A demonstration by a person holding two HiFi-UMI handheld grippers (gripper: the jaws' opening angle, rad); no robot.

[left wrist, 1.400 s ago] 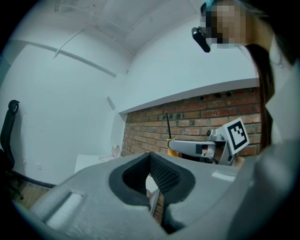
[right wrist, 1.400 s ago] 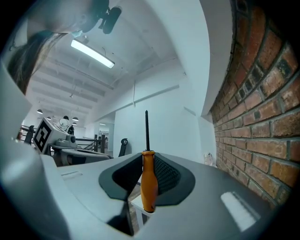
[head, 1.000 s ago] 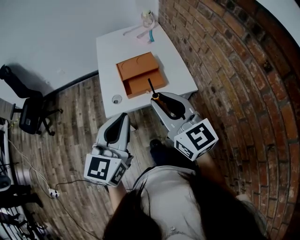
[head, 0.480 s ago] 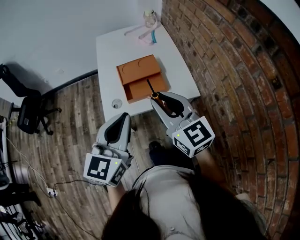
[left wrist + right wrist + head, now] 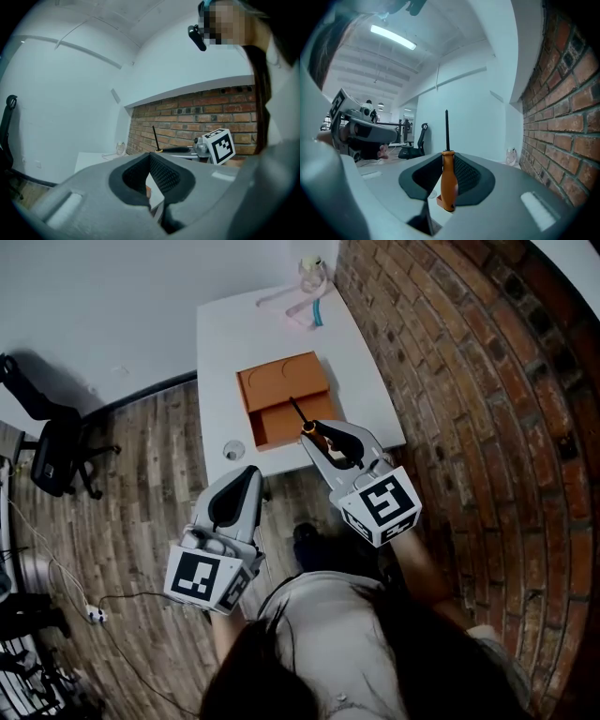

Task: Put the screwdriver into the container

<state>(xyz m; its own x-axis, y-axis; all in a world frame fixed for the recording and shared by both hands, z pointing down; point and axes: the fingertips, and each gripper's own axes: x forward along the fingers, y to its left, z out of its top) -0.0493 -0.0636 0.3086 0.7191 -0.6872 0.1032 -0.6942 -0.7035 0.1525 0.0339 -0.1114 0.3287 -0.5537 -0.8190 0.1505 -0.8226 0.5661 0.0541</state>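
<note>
The right gripper [image 5: 312, 435] covers part of the container's [image 5: 281, 390] near edge.

Office-type workroom, open plan
Floor: wood-look planks [image 5: 141, 493]
Walls: one plain white wall [image 5: 112, 296], one exposed red brick wall [image 5: 469, 381]
Furniture: white rectangular table [image 5: 225, 343] set in the corner where the two walls meet; black swivel chair [image 5: 58, 451] standing apart from it; a second black chair [image 5: 419, 136] farther off in the right gripper view, in a long room behind
Lighting: ceiling strip light [image 5: 393, 37]
Floor clutter: white plug block [image 5: 95, 615] with trailing cables
</note>
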